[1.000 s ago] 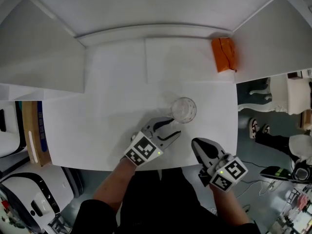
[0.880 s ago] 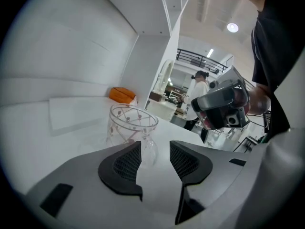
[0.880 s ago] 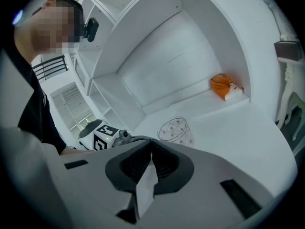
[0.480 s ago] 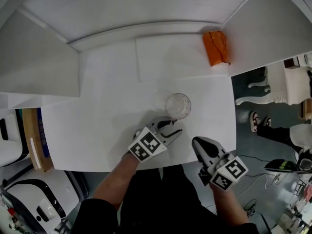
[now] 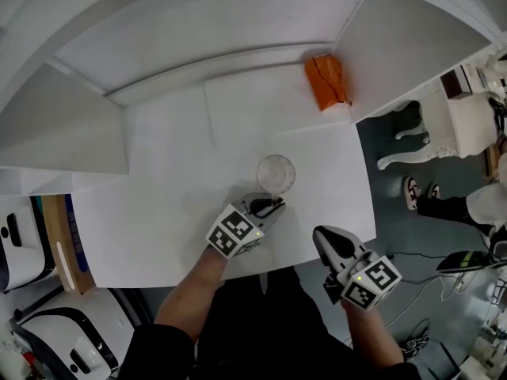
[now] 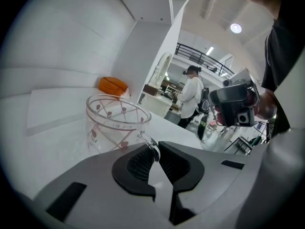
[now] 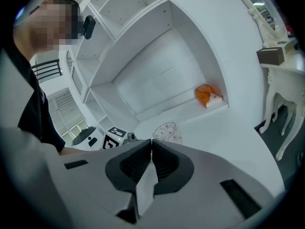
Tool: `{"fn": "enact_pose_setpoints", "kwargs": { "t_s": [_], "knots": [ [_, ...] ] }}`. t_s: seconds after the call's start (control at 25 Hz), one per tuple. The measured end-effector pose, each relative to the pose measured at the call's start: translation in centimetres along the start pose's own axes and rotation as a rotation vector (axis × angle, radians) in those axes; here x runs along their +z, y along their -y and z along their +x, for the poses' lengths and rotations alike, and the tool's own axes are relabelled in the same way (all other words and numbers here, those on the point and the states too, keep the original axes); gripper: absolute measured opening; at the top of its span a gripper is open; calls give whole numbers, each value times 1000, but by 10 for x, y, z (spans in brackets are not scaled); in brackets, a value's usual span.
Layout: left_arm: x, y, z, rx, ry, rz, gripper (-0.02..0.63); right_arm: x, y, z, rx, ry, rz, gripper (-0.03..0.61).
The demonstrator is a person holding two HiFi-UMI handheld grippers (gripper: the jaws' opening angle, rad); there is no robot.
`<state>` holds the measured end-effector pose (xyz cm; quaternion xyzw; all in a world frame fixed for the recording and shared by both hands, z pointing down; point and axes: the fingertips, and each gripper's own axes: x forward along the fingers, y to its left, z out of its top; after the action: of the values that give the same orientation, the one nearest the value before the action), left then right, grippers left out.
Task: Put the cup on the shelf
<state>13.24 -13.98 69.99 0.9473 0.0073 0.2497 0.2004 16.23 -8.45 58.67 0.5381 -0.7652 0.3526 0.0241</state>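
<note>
Glass cup (image 5: 275,172) stood upright on the white table (image 5: 150,212), well short of the shelf (image 5: 253,93) where an orange packet (image 5: 326,81) lay. Left gripper (image 5: 268,209) had just been closing, and its pads clamped the cup's handle (image 6: 151,147). Right gripper (image 5: 326,241) hung at the table's near edge, jaws together, nothing between them.

- No word, number, brand name or sign can be read in any of the views.
- The left cube (image 5: 235,233) on the left gripper (image 5: 272,206) and the right cube (image 5: 372,280) on the right gripper (image 5: 324,235) carry only black-and-white square code patterns, with no letters or digits.
- The glass cup (image 6: 117,122) bears a reddish pattern of leaves and thin lines, and no lettering.
- The orange packet (image 5: 325,81) may carry print, but it shows too small and blurred to make any out.
</note>
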Motion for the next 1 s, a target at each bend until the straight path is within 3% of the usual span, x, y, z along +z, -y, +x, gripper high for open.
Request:
{"fn": "enact_pose_setpoints", "kwargs": {
  "t_s": [0.48, 1.0],
  "knots": [
    [34, 10, -18, -56, 176, 26, 21, 24, -7, -19, -44, 31, -36, 17],
    [70, 23, -78, -54, 274, 22, 20, 52, -52, -20, -47, 62, -111, 17]
  ]
}}
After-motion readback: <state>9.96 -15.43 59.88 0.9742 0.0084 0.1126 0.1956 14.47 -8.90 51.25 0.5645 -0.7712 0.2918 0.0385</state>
